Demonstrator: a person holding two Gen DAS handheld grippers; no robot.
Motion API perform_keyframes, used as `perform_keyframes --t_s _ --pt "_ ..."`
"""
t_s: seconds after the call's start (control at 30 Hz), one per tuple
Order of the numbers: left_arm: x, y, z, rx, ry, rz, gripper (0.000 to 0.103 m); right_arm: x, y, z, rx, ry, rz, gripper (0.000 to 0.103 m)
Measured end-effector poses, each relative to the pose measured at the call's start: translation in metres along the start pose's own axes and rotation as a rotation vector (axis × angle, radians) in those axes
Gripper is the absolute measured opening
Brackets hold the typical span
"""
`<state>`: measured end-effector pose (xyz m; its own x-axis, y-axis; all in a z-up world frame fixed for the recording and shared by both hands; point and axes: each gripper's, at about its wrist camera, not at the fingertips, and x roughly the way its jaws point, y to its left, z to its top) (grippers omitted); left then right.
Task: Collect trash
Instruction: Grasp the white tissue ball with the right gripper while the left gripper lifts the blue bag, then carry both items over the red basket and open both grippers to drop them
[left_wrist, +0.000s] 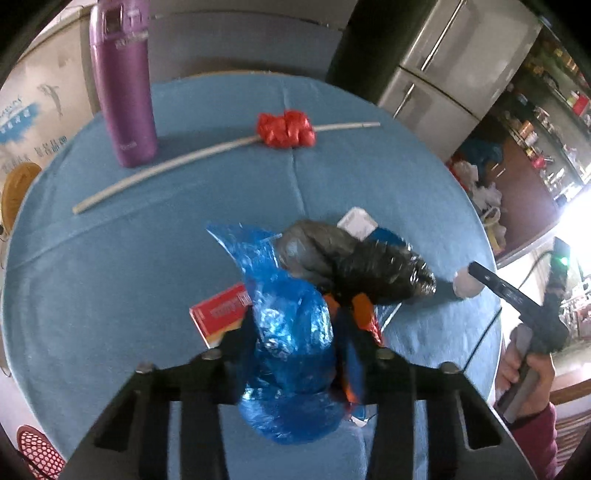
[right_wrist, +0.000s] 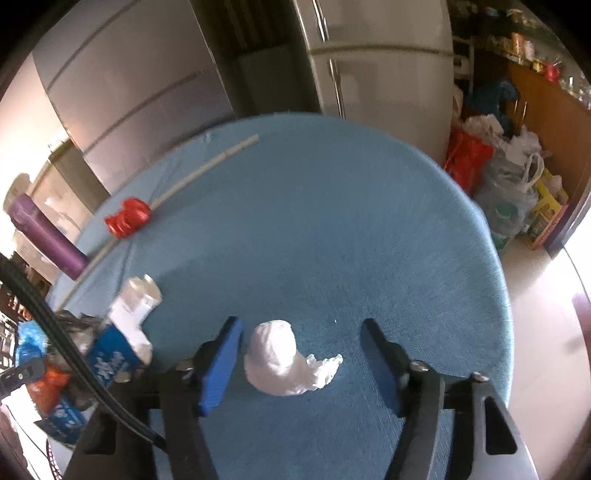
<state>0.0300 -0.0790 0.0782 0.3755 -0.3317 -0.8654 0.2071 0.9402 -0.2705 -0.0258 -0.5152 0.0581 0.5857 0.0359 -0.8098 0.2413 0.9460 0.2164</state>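
Observation:
My left gripper (left_wrist: 299, 314) is shut on a crumpled blue plastic bag (left_wrist: 291, 332) and holds it over a trash pile: a black and grey plastic bag (left_wrist: 354, 258), a red packet (left_wrist: 218, 314) and a white and blue carton (right_wrist: 122, 332). My right gripper (right_wrist: 301, 332) is open, its blue pads on either side of a crumpled white tissue (right_wrist: 277, 360) on the blue tablecloth (right_wrist: 332, 229). The tissue also shows in the left wrist view (left_wrist: 466, 283). A crumpled red wrapper (left_wrist: 286, 129) lies far back beside a long white stick (left_wrist: 166, 168).
A purple flask (left_wrist: 123, 81) stands at the back left of the table. Refrigerators (right_wrist: 380, 62) stand behind the table. Bags and boxes (right_wrist: 509, 184) sit on the floor to the right. A red mesh basket (left_wrist: 37, 454) is low at the left.

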Motion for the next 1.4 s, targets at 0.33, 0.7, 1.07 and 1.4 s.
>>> perform_keyframes --t_s 0.33,0.7,1.07,1.4 --pt "-0.019 0.016 -0.014 -0.005 -0.042 -0.06 0.024 -0.026 0.02 -0.011 -0.031 -0.023 0.045 0.029" --pt "-0.107 0.05 -0.071 -0.048 -0.153 -0.049 0.024 -0.121 0.072 -0.049 0.009 -0.092 0.337 0.028" --pt "-0.18 0.165 -0.184 -0.243 -0.202 0.23 0.024 -0.165 0.217 -0.105 -0.197 0.022 0.705 0.028" --pt "-0.174 0.277 -0.286 -0.532 -0.086 0.351 0.025 -0.091 0.427 -0.206 -0.418 0.388 0.881 0.028"
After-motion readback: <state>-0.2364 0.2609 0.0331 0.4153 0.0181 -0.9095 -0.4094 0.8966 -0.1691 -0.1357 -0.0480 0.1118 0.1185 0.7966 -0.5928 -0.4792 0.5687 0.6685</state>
